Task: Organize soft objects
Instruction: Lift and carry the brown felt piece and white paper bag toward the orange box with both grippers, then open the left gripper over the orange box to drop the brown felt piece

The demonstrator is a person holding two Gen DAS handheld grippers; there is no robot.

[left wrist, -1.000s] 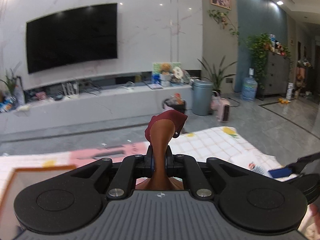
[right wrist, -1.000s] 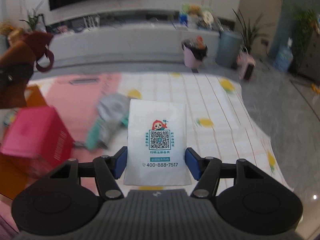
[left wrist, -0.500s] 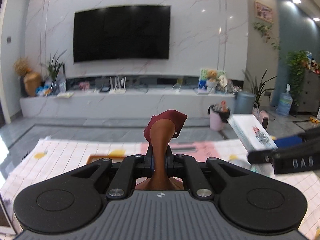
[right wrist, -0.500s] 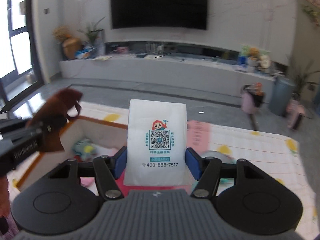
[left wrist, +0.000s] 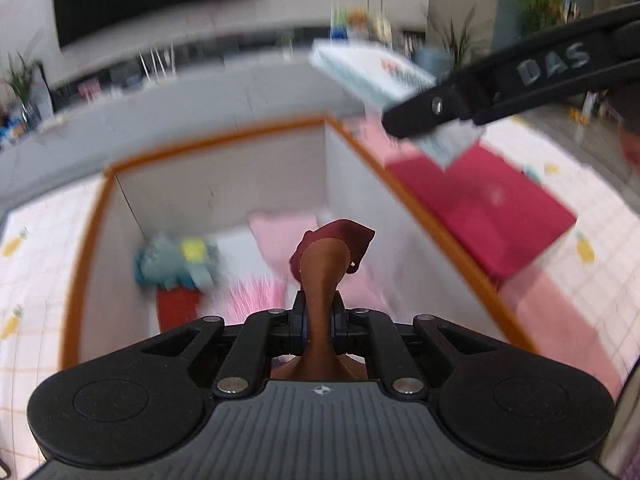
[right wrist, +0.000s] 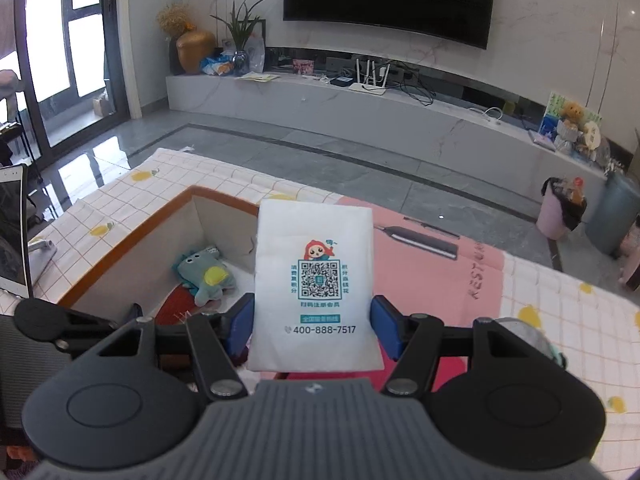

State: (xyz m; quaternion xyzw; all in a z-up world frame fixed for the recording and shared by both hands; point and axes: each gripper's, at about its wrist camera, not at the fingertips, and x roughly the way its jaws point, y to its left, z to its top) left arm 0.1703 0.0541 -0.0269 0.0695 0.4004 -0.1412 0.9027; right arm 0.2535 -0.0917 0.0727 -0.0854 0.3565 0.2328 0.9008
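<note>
We note matte black linkage arms on the left gripper (left wrist: pixel 319 326), silver pivot screws, round discs either side, ribbed grey housing with a small emblem. The right gripper (right wrist: pixel 314 326) matches; its fingers (right wrist: pixel 386 330) wear blue pads. "DAS" marks one arm.

Glossy tissue pack (right wrist: pixel 315 288) (plush toy (right wrist: pixel 205 274))
</note>
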